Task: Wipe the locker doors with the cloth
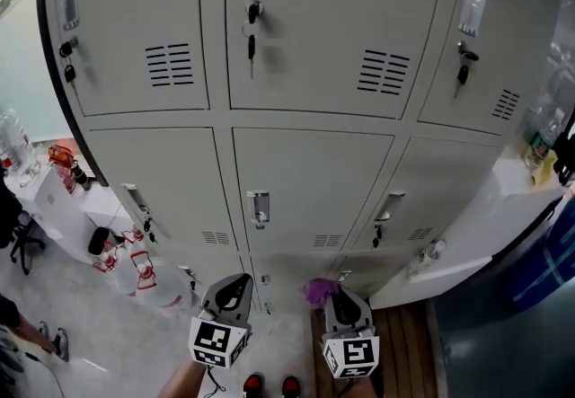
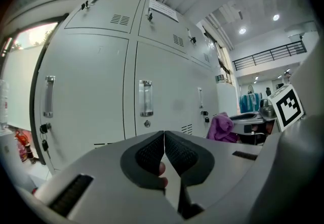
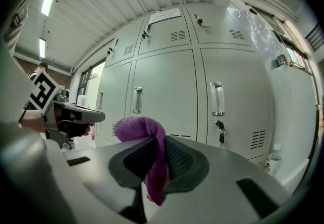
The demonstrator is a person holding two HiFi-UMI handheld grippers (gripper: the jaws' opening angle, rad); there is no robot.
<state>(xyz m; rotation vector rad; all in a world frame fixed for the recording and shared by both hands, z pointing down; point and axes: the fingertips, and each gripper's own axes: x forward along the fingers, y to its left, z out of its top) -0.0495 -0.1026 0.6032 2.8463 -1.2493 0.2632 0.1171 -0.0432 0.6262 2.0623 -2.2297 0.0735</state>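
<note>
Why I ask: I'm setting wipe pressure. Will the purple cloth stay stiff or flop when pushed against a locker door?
Probably floppy: the cloth slumps over the right gripper's jaws and hangs below them. Likely light, since a thin pinch holds it. Its fuzzy pile should drag rather than slide on the door, so it may bunch.

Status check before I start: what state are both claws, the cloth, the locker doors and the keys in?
Left claw: shut, nothing in it.
Right claw: shut on the cloth.
Cloth: bunched, pinched between the right claw's jaws.
Locker doors: all in view closed.
Keys: hanging in several locks.
</note>
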